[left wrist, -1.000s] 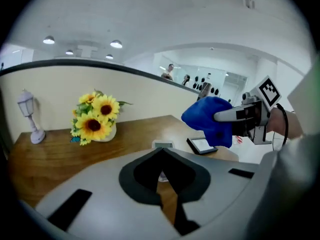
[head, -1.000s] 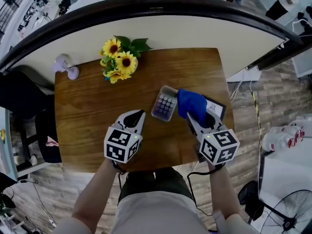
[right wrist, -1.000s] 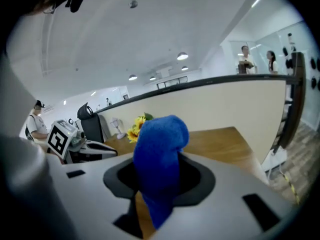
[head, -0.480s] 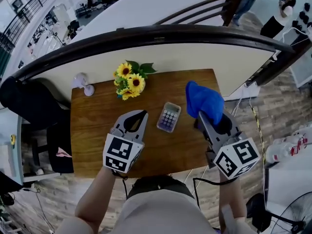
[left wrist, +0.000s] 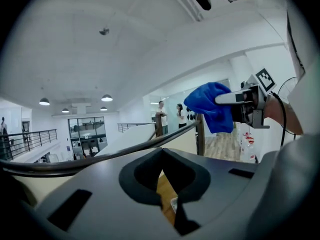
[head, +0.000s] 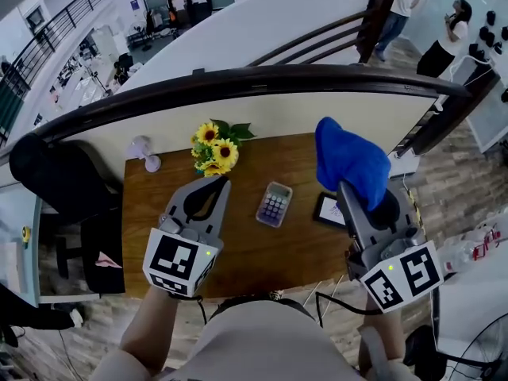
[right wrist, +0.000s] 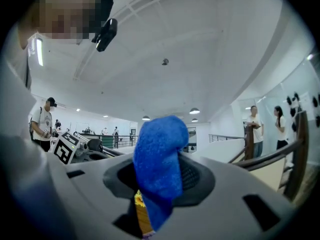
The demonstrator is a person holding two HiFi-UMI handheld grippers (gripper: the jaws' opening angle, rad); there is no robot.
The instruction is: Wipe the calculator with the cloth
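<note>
The calculator point(head: 274, 204), grey with dark keys, lies flat near the middle of the wooden table point(head: 238, 248). My right gripper point(head: 343, 186) is raised high at the right, shut on a blue cloth point(head: 351, 163) that bunches over its tips; the blue cloth point(right wrist: 159, 171) fills the jaws in the right gripper view. My left gripper point(head: 214, 187) hovers raised at the left of the calculator, jaws shut and empty. In the left gripper view the left gripper point(left wrist: 169, 204) points about level, and the cloth point(left wrist: 210, 105) shows at the upper right.
A bunch of sunflowers point(head: 214, 153) stands at the table's back edge, with a small pale fan point(head: 144, 153) at the back left. A dark tablet point(head: 328, 209) lies right of the calculator. A curved dark handrail point(head: 238, 82) runs behind the table. A black chair point(head: 55, 189) stands left.
Both grippers have risen well above the table. The cloth, held by the right gripper, came up off the tablet area, and the tablet now shows. The head view has tilted up.
</note>
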